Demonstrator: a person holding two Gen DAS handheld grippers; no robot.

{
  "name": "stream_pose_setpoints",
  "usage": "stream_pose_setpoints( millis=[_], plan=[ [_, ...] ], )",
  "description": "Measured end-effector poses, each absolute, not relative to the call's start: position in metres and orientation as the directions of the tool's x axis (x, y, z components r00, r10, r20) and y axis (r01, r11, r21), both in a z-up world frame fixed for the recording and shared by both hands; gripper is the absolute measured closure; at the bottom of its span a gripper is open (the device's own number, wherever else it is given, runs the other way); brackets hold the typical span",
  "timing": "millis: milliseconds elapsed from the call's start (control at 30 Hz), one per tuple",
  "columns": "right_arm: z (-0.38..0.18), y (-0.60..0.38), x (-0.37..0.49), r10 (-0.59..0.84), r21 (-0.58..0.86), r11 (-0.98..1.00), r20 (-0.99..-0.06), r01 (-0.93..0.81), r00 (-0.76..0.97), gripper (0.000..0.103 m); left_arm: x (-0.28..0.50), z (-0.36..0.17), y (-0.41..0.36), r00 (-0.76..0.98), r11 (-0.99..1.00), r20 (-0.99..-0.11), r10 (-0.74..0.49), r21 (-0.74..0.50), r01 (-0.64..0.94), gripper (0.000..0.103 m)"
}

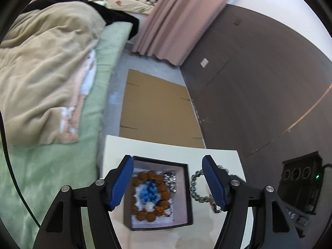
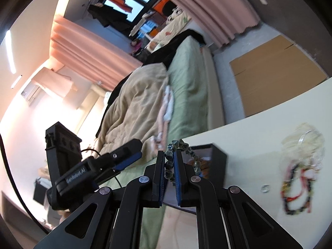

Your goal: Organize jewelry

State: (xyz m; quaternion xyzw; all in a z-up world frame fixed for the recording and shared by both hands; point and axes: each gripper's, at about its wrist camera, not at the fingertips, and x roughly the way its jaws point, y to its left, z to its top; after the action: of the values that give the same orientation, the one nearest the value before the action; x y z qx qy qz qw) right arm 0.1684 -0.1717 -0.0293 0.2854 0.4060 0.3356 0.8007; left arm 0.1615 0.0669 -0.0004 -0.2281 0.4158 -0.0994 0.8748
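Black tool (image 1: 168, 183), ribbed blue pads (image 1: 122, 183)

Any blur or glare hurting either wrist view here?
Left wrist: box and brown beads fairly sharp, bed edge smeared, fisheye bends the wall. Right wrist: bracelets on the table motion-blurred, left wall washed out by glare; dark beads in the jaws readable.

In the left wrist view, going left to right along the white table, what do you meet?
Left finger pad → brown bead bracelet in the black box → silver chain → dark bead bracelet → right finger pad.
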Motion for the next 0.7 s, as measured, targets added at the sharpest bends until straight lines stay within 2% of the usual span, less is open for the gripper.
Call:
stream_pose_setpoints(
  millis=[400,467,500,533,700],
  plan=[
    [-0.046,-0.145,0.176,0.653,0.592,0.75,-0.596,-0.293,0.467,0.092,0.152,0.01,0.089,0.646,0.868,-0.673,-0.361,-0.495,-0.031,0.034],
    [-0.047,-0.144,0.177,0.649,0.588,0.755,-0.609,-0.289,0.456,0.081,0.152,0.01,0.087,0.641,0.868,-0.675,-0.365,-0.495,-0.026,0.034],
    [-0.048,-0.144,0.178,0.655,0.598,0.75,-0.609,-0.284,0.447,0.065,0.151,0.011,0.087,0.64,0.869,-0.675,-0.366,-0.494,-0.024,0.034],
    [-0.048,-0.145,0.178,0.656,0.602,0.747,-0.604,-0.281,0.452,0.055,0.15,0.012,0.085,0.64,0.872,-0.676,-0.366,-0.49,-0.019,0.034],
    [-0.038,-0.161,0.171,0.66,0.617,0.738,-0.574,-0.274,0.485,0.053,0.149,0.014,0.078,0.635,0.887,-0.688,-0.351,-0.462,-0.011,0.034]
  ],
)
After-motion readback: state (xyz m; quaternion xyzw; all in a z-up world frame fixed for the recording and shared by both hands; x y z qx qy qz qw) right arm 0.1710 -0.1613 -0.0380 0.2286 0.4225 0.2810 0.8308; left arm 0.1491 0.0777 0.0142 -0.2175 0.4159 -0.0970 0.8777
